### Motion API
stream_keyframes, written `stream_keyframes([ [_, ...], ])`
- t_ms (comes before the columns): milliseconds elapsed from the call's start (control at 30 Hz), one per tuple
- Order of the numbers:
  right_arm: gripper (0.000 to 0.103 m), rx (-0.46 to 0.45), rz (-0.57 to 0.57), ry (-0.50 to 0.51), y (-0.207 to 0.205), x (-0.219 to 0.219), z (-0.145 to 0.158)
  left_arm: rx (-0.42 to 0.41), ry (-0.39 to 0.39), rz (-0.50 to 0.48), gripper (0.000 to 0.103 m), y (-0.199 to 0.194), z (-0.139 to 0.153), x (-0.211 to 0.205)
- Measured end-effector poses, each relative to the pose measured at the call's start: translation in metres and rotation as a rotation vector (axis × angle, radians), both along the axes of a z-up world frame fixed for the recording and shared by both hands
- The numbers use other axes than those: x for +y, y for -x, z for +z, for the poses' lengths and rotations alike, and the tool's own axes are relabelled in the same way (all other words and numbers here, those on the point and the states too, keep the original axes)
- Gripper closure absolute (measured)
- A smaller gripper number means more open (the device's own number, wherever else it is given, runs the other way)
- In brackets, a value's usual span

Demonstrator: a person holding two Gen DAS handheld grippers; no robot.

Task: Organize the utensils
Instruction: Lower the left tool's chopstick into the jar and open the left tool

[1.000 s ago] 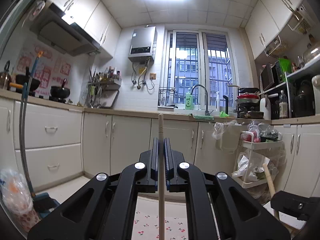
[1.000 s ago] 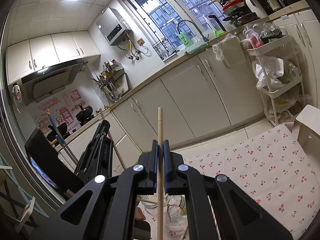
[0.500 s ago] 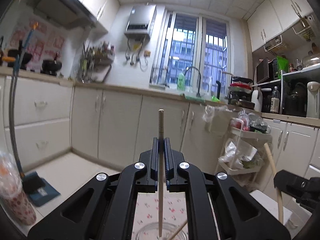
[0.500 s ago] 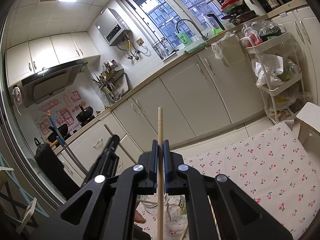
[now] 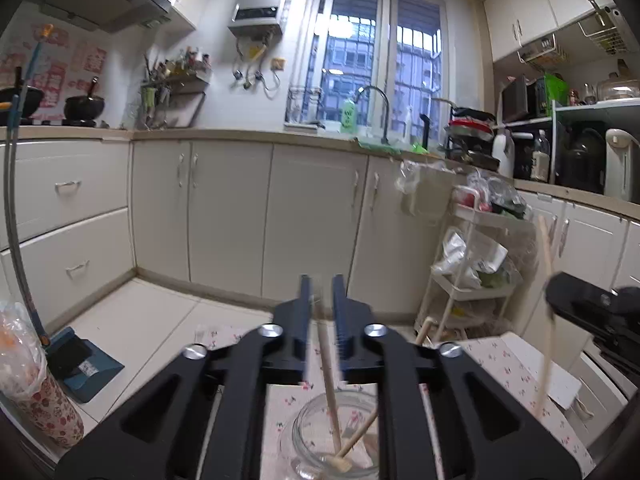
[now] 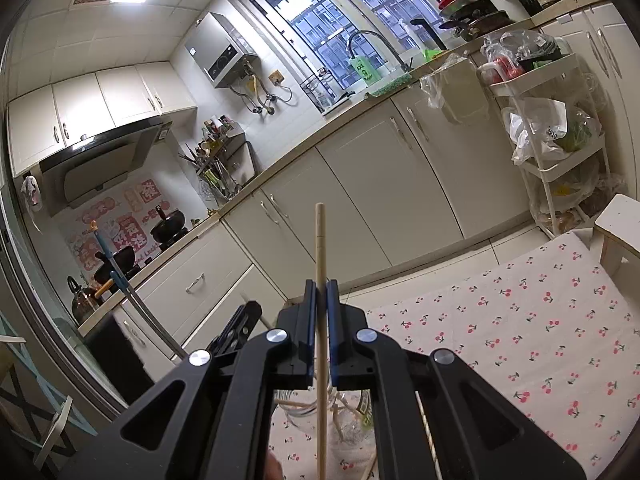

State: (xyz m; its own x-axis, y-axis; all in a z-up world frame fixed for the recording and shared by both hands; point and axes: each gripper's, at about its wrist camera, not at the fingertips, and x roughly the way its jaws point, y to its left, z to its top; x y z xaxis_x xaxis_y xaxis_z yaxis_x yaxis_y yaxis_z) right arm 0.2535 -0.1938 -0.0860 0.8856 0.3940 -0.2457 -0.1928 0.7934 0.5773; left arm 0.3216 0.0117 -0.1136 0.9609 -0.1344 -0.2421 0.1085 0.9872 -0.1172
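The left gripper (image 5: pixel 321 312) was squeezing its chopstick (image 5: pixel 329 376); now its jaws are opening and the stick, a bit blurry, seems to drop into the glass jar (image 5: pixel 304 432) below. The right gripper (image 6: pixel 321 312) pinches another chopstick (image 6: pixel 320 248) above the cherry cloth (image 6: pixel 520 320), which has open room.

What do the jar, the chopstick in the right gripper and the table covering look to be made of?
Jar: clear glass by its look, though clear plastic is possible; the sticks inside show through its wall. Chopstick: pale, matte wood or bamboo, with fine rings near its top. It is clamped in the right gripper. Table covering: seemingly soft white fabric, cherry-printed, without gloss.
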Motion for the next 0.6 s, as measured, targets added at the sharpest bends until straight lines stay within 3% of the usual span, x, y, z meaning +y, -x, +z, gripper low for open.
stream_keyframes([
  [100,0.097,-0.008,-0.001,-0.005,-0.005,0.004,0.001,0.004,-0.002,-0.003,0.060,0.006,0.002,0.006],
  [200,0.097,-0.020,-0.003,-0.016,-0.009,0.009,0.004,-0.007,-0.002,0.003,0.057,0.013,0.008,0.015],
  [400,0.097,-0.080,-0.027,-0.036,-0.020,0.019,0.019,-0.044,0.074,0.053,0.046,0.033,0.026,0.043],
  [600,0.097,-0.144,-0.080,0.038,-0.034,0.044,0.021,-0.046,0.117,0.095,0.042,0.050,0.033,0.062],
])
